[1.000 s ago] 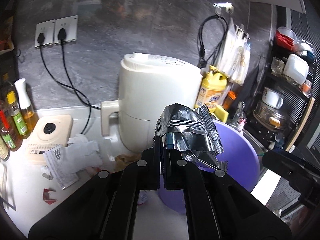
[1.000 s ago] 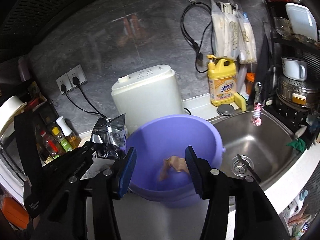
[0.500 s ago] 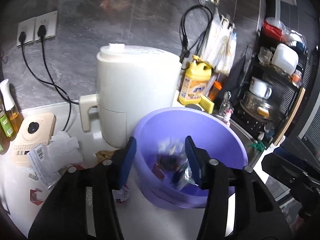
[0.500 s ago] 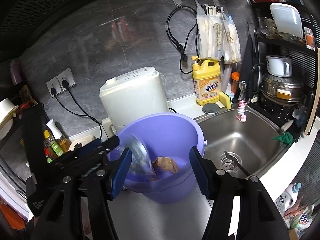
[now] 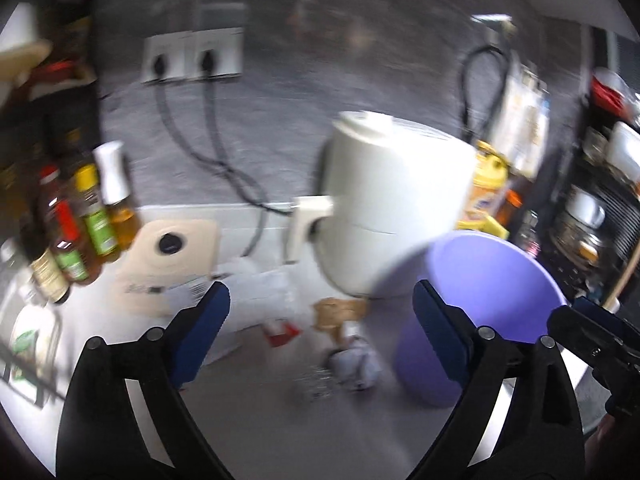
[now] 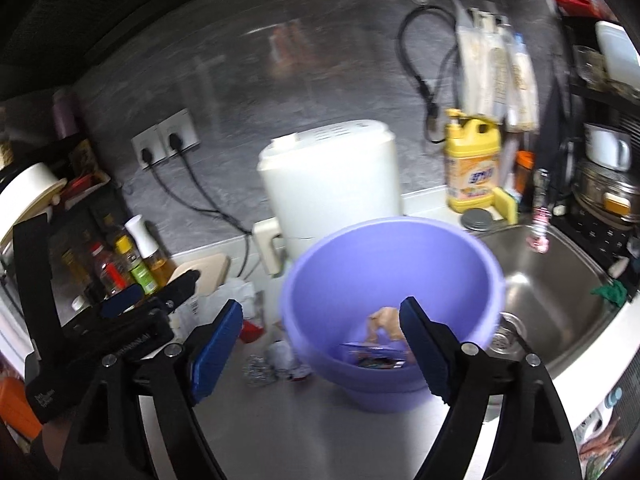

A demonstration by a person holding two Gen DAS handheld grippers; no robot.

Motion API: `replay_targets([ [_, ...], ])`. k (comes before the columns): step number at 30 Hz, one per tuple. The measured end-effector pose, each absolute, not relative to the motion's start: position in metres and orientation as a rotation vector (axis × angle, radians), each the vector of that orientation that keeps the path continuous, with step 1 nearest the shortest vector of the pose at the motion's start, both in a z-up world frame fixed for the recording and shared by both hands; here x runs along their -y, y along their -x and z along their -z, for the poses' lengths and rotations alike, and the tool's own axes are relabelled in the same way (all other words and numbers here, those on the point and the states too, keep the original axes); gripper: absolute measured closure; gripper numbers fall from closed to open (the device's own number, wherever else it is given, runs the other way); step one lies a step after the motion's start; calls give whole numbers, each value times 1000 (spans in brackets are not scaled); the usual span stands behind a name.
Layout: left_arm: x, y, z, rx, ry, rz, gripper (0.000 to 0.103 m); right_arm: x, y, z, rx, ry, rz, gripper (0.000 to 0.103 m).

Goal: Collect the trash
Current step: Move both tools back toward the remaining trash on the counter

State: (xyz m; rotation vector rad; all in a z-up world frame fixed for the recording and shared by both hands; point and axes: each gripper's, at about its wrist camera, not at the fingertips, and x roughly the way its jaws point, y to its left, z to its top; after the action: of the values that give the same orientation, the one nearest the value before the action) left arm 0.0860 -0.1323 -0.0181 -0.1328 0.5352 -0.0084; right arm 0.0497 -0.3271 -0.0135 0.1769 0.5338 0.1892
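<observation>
Right wrist view, right tool (image 6: 320, 344) jaws opening, empty, purple bucket (image 6: 490, 276) w/ wrappers (image 6: 374, 356) inside at 12 o'clock, left tool (image 5: 322, 330) opening, empty, crumpled scraps (image 5: 354, 364) on surface (image 5: 320, 432) at 12 o'clock.

A pale bench (image 6: 304, 432) is seen running along a grey wall, with a steel sink (image 6: 560, 304) set into its right end. On it stand a purple tub (image 6: 400, 384), a white appliance (image 6: 332, 184) behind that, a yellow detergent bottle (image 6: 474, 168) and a cluster of sauce bottles (image 5: 76, 224) at the left. Crumpled scraps (image 5: 356, 364), a red wrapper (image 5: 282, 330), white paper (image 5: 256, 296) and a beige device (image 5: 172, 256) are scattered on the surface.
</observation>
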Motion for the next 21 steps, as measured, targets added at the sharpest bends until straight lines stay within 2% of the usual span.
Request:
replay_targets([
  [7, 79, -65, 22, -529, 184, -119, 8, 284, -50, 12, -511, -129, -275, 8],
  [21, 29, -37, 32, -515, 186, -228, 7, 217, -54, 29, -557, -58, -393, 8],
])
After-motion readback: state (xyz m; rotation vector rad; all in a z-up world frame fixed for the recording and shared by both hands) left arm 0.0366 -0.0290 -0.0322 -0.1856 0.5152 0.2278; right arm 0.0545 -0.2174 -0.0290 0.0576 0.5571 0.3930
